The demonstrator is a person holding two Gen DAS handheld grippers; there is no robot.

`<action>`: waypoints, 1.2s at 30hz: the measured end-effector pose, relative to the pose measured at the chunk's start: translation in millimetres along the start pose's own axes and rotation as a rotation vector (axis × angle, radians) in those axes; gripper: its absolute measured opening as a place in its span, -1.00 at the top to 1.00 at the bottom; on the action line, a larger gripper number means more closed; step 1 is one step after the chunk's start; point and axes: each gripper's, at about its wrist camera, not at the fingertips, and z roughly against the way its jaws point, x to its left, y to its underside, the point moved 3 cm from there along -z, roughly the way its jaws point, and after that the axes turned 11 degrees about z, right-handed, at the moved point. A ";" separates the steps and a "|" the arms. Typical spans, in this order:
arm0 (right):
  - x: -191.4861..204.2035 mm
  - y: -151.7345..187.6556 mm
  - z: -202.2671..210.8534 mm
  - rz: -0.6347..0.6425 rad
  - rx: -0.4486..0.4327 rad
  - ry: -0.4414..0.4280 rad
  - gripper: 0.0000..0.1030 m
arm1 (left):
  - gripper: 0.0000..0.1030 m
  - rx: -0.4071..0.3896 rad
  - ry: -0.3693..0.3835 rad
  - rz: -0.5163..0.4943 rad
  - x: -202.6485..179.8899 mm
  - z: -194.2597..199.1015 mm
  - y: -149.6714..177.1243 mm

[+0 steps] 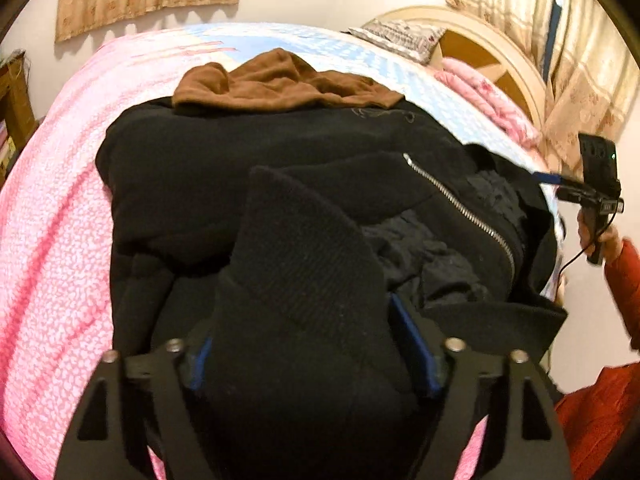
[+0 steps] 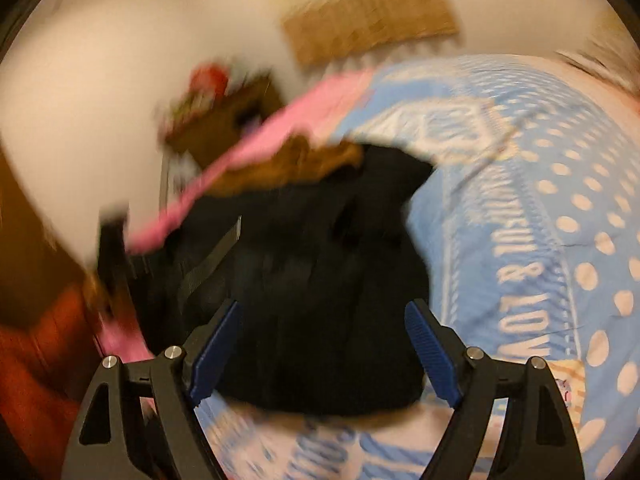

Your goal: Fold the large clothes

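From my left wrist camera I see the black coat [image 1: 248, 168] spread across the middle of the bed [image 1: 52, 216], lying partly on the pink blanket [image 1: 40, 264] at the left and partly on the blue dotted cover [image 1: 360, 56] toward the far right. A thick fold of the coat, a sleeve or a flap, fills the space between the fingers of my left gripper [image 1: 304, 356]; they stand wide apart with the blue pads [image 1: 416, 356] against both sides of the cloth, so I read it as held. The coat's silver zipper [image 1: 460, 204] runs diagonally to the right of that fold, over the dark lining. A brown garment [image 1: 280, 80] lies on the coat's far edge. At the right edge a hand [image 1: 600, 236] in a red sleeve [image 1: 624, 276] holds my other gripper above the coat's right side, near the pink bedding by the headboard [image 1: 492, 40]. The right wrist view is smeared by motion. There the right gripper [image 2: 320, 344] has its blue fingers [image 2: 216, 348] spread wide with nothing gripped, and the black coat lies on the bed beyond and below them. The blue dotted cover with white lettering fills the right side, the pink blanket and the brown garment sit at the coat's far left, and a wooden cabinet [image 2: 224, 120] stands blurred against the wall behind.
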 end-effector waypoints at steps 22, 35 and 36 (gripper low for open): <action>-90.5 -31.0 -15.2 -0.433 -0.267 -0.119 0.49 | 0.45 -0.298 0.331 0.411 71.6 81.8 -36.3; -101.2 -34.1 -5.6 -0.436 -0.289 -0.031 -0.44 | -0.89 -0.304 0.157 0.345 79.4 68.8 -36.8; -90.6 -37.5 -2.7 -0.376 -0.275 -0.020 -0.44 | -0.89 -0.299 0.160 0.328 81.6 69.9 -37.4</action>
